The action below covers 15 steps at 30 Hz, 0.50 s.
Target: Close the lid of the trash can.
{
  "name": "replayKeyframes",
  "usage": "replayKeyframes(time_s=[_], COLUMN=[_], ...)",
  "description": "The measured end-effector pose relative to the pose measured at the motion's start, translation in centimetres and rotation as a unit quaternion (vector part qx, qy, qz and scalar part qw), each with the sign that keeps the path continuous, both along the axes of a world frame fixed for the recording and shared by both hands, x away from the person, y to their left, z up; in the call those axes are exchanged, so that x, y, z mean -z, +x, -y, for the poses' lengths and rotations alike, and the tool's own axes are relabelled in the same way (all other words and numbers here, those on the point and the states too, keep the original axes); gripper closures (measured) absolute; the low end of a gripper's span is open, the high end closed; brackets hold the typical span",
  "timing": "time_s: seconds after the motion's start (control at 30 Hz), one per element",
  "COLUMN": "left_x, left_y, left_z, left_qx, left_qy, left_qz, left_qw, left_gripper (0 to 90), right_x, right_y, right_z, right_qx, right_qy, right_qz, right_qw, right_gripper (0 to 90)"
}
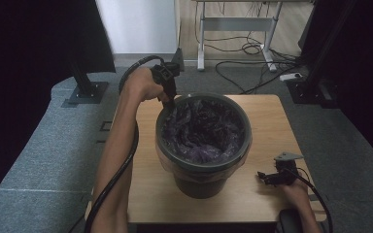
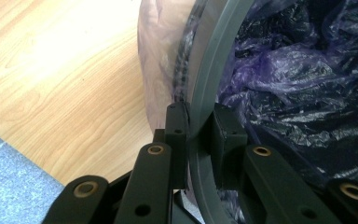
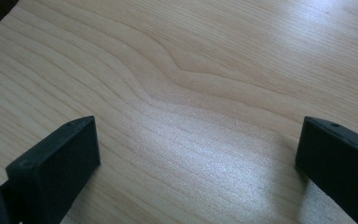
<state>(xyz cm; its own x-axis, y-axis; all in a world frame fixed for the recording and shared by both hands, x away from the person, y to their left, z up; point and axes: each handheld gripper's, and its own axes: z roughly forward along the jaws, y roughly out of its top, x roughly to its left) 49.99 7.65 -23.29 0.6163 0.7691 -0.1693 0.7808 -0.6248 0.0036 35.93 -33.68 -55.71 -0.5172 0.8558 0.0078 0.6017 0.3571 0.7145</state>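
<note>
A dark grey bin [image 1: 199, 182] stands in the middle of the wooden table [image 1: 268, 121], lined with a crumpled purple bag [image 1: 201, 128]. My left gripper [image 1: 169, 99] reaches down onto the bin's far left edge. In the left gripper view it [image 2: 200, 119] is shut on the grey rim ring [image 2: 214, 65], one jaw outside against the folded-over bag film [image 2: 161, 56], the other inside against the purple bag [image 2: 298, 79]. My right gripper [image 1: 267, 178] rests low at the table's front right, open, pointing left. In the right gripper view it [image 3: 198, 149] has bare wood [image 3: 191, 70] between its jaws.
Grey carpet [image 1: 39, 160] surrounds the table. A black stand base [image 1: 85, 90] sits at the back left. A desk frame [image 1: 235, 24] with cables [image 1: 252, 48] and a white power strip [image 1: 291, 76] lies behind. The table's right half beside the bin is bare wood.
</note>
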Motion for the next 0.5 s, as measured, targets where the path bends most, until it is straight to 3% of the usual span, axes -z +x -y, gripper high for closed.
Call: replayKeyframes(time_s=[0.17,0.37,0.5], left_x=[0.5,-0.9,-0.7], left_y=[0.3,-0.3,-0.6], left_z=[0.0,-0.9,-0.3], left_qx=[0.002,0.004,0.007], left_qy=[-0.003,-0.025,-0.011], left_qz=[0.011,0.030,0.036], left_qw=[0.9999,0.9992,0.9992], left_gripper=[75.5,74.1,77.2], right_x=[0.0,0.0,0.0], right_y=[0.0,0.0,0.0], right_z=[0.0,0.0,0.0], right_qx=[-0.003,-0.004,-0.004], right_qy=[-0.001,-0.001,-0.001], right_qz=[0.001,0.001,0.001], right_qw=[1.0000,1.0000,1.0000], right_gripper=[0.0,0.0,0.0])
